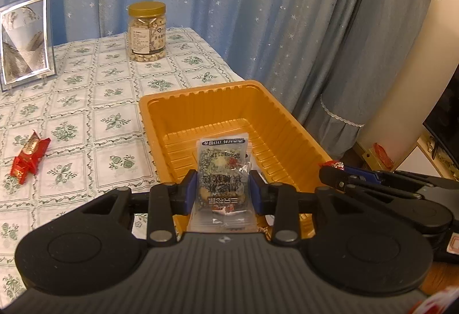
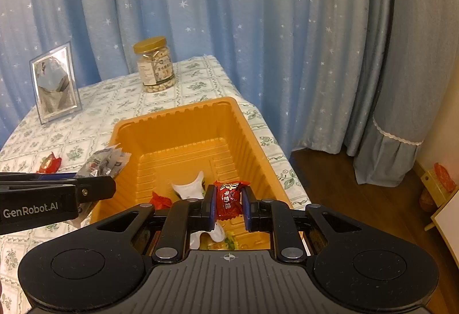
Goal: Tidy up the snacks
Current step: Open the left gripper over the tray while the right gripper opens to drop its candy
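Note:
An orange plastic tray (image 1: 287, 124) sits near the table's right edge; it also shows in the right wrist view (image 2: 252, 142). My left gripper (image 1: 223, 190) is shut on a clear snack packet (image 1: 223, 170) with dark print, held over the tray's near end. My right gripper (image 2: 228, 206) is shut on a red wrapped candy (image 2: 228, 199), held above the tray's near end. Inside the tray lie a white packet (image 2: 190, 187) and a red candy (image 2: 160, 200). The left gripper with its packet (image 2: 103, 162) shows at the left of the right wrist view.
A red wrapped candy (image 1: 28, 156) lies on the floral tablecloth left of the tray. A gold-lidded jar of nuts (image 1: 147, 31) and a picture frame (image 1: 24, 41) stand at the back. Blue curtains hang behind. The table's right edge drops to a wooden floor (image 2: 358, 199).

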The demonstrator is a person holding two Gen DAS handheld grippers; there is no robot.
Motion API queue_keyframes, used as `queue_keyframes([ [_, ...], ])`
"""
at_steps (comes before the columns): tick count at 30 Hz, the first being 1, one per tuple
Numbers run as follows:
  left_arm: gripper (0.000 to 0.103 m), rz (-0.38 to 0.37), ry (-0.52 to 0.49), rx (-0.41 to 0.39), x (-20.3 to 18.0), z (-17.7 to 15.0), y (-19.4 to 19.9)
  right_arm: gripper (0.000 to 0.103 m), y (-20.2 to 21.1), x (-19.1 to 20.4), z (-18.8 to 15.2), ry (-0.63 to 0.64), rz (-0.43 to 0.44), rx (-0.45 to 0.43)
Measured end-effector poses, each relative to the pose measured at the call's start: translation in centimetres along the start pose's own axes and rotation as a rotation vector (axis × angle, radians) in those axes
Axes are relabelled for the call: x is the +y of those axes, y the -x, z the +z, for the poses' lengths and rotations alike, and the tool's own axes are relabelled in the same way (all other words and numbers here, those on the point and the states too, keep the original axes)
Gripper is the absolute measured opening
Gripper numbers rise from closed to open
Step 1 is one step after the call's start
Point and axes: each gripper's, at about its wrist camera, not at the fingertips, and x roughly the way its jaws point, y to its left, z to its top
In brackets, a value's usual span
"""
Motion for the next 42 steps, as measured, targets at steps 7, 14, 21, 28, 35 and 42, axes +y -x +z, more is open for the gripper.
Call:
queue_keyframes([
  [7, 0.041, -0.022, 0.023, -0.013, 0.4, 0.2, -1.1, 0.019, -0.4, -0.4, 0.0, -0.012, -0.006, 0.004],
  [14, 0.042, 0.035, 0.056, -0.037, 2.5, -0.8, 0.6, 0.019, -0.2, -0.3, 0.2, -0.025, 0.009, 0.002],
  [21, 0.048, 0.075, 0.11, -0.055, 4.4, -1.9, 2.7, 0.019, 0.4, 0.7, 1.2, -0.033, 0.057, -0.021],
  [28, 0.069, 0.1, 0.11, -0.07, 5.4, -2.6, 4.2, 0.046, 0.1, 1.0, 2.3, -0.099, 0.166, -0.039],
  [35, 0.073, 0.153, 0.084, -0.081, 5.7, -3.7, 5.8, 0.062, 1.9, 0.7, 1.7, -0.112, 0.125, -0.052],
  [42, 0.079, 0.181, 0.08, -0.092, 6.4, -5.0, 8.2, 0.062, 4.5, 0.9, 0.0, -0.138, 0.102, -0.029],
])
